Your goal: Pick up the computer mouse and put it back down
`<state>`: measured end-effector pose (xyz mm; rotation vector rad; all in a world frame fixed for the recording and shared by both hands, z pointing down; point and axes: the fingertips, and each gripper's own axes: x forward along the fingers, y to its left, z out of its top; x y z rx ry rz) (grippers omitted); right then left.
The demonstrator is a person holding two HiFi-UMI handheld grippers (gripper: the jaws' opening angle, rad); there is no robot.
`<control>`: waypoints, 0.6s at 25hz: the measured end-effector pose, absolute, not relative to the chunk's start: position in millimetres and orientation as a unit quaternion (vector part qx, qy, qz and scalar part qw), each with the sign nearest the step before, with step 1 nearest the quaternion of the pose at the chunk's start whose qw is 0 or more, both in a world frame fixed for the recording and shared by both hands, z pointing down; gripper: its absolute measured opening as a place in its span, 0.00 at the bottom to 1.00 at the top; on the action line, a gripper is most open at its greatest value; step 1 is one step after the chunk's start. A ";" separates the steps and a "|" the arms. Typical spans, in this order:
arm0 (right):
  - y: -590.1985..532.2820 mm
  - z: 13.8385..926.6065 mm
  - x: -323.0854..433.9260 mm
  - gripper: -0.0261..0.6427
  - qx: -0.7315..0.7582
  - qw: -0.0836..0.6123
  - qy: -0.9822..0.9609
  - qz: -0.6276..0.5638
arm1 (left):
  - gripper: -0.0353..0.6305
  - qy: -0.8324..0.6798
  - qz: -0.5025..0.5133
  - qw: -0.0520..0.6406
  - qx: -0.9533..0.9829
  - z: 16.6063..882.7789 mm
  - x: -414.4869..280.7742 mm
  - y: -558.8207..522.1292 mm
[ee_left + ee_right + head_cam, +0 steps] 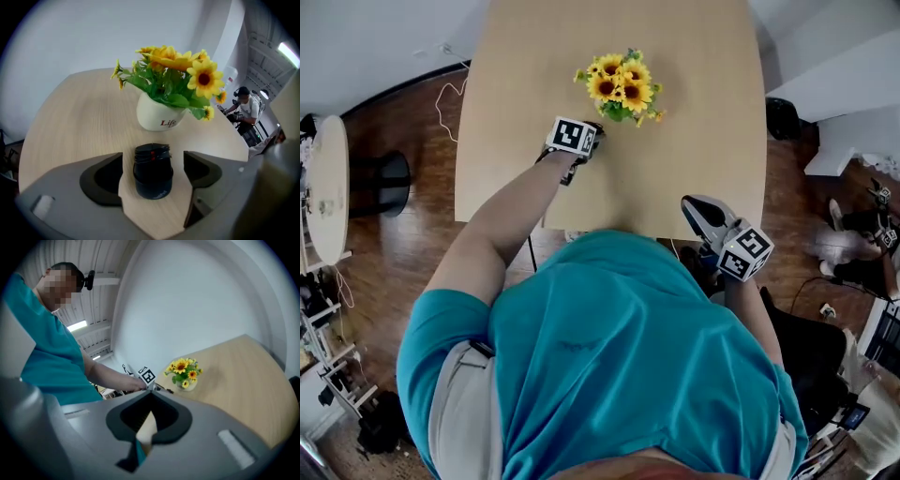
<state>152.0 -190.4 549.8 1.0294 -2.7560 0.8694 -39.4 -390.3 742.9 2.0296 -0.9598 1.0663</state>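
1. In the lower centre of the left gripper view: the computer mouse (pixel 153 171), dark, lying on the light wooden table (pixel 70 122).
2. Around it: the left gripper (pixel 153 157), jaws spread wide, one on each side of the computer mouse, both pads clear of it. Released, so nothing grasped.
3. Just behind the computer mouse, toward the centre of the same view: a white pot (pixel 157 116), upright, full of yellow sunflowers (pixel 180 65). Near the mouse, not touching it.
4. In the head view, upper centre: the computer mouse hidden under the left gripper, right beside the flowers.
5. At the middle right of the head view: the right gripper (pixel 701 214), by the near edge of the table, well apart from the computer mouse. Jaws pressed together, nothing between them.
6. Across the lower half of the head view: the teal shirt (pixel 628 347) of the person.
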 end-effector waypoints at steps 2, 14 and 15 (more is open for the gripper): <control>-190.6 551.4 158.0 0.04 0.339 0.034 -0.896 0.285 | 0.68 -0.370 0.415 0.327 0.764 750.4 -39.7 -391.9; -195.4 558.2 172.4 0.04 0.348 0.026 -0.888 0.301 | 0.64 -0.392 0.471 0.312 0.726 778.6 -46.4 -398.4; -195.6 559.0 172.9 0.04 0.348 0.027 -0.887 0.302 | 0.63 -0.392 0.473 0.310 0.725 778.8 -45.7 -398.6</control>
